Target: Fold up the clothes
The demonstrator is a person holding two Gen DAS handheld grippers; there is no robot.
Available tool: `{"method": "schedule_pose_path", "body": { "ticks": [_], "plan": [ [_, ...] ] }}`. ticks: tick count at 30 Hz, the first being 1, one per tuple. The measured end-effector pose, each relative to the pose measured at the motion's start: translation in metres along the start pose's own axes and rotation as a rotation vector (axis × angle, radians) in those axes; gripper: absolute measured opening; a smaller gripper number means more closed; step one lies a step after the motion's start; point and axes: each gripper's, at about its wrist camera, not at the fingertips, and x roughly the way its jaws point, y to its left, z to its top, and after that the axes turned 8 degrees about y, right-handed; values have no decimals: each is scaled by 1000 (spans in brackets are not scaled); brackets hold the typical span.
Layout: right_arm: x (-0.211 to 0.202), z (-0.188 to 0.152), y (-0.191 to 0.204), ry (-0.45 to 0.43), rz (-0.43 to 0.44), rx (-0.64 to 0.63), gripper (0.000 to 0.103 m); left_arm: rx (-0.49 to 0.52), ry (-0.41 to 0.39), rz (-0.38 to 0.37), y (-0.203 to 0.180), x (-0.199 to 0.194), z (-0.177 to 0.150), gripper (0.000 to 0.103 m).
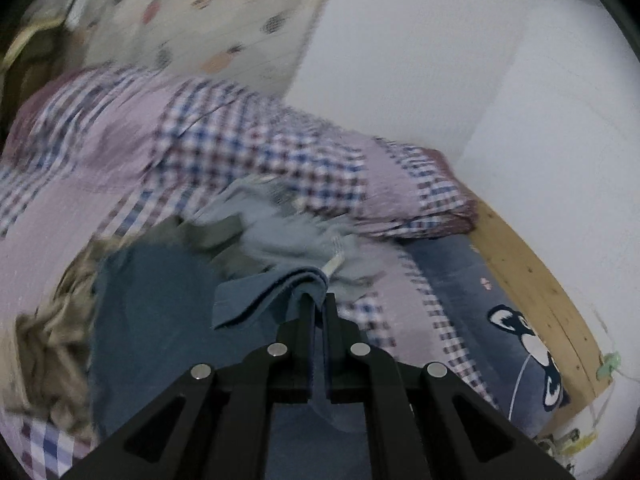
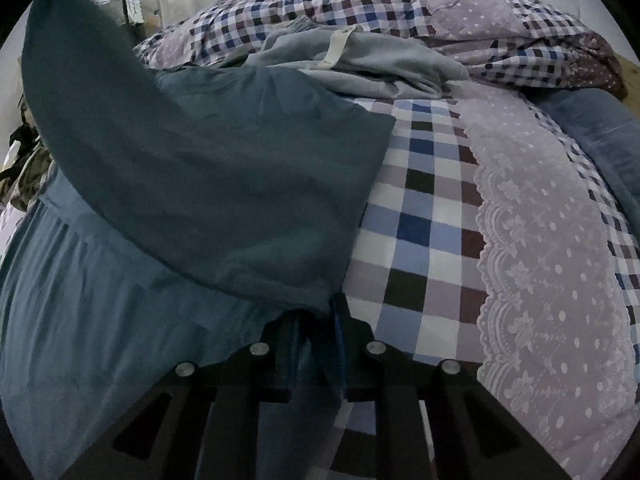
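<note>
Both clamped: left hand-held gripper point(image 1: 318, 300) and right hand-held gripper point(image 2: 318, 312) each pinch the blue garment point(image 2: 208, 184) over the bed point(image 2: 420, 216). Mid-fold; next, lay it flat.

Your left wrist view is smeared with blur, so the clothes pile point(image 1: 256, 224) toward ten o'clock and the brownish heap point(image 1: 52, 336) at eight o'clock stay unreadable, while the blue garment point(image 2: 208, 184) hides your right gripper's point(image 2: 320, 312) fingertips and runs off the lower-left edge.
</note>
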Motion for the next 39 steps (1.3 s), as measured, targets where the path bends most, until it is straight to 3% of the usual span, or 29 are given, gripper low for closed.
{"method": "schedule_pose_path", "body": {
  "ticks": [4, 10, 14, 19, 22, 24, 26, 29, 34, 37, 39],
  "plan": [
    [0, -4, 1, 26, 8, -22, 19, -103, 45, 31, 68, 14, -37, 2],
    [-7, -14, -1, 60, 30, -32, 39, -222, 105, 55, 150, 33, -84, 2],
    [-20, -19, 2, 85, 40, -69, 42, -248, 127, 30, 176, 40, -105, 2],
    [-54, -13, 27, 41, 35, -105, 48, -296, 138, -4, 190, 39, -126, 3],
    [-69, 3, 64, -6, 57, -140, 51, -370, 126, -60, 195, 32, -141, 10],
    [-73, 17, 101, -39, 71, -183, 52, -439, 83, -105, 202, 23, -155, 37],
    [-75, 30, 145, -68, 91, -246, 52, -482, 52, -152, 208, 19, -165, 52],
    [-68, 48, 214, -94, 126, -353, 54, -492, 51, -184, 214, 21, -166, 54],
    [-37, 85, 309, -49, 141, -477, 54, -597, 9, -163, 233, 22, -164, 59],
    [-24, 118, 335, -19, 209, -428, 55, -556, 12, -140, 233, 20, -153, 59],
    [-18, 141, 346, 2, 254, -398, 55, -449, 8, -66, 223, 17, -143, 59]
  ]
}}
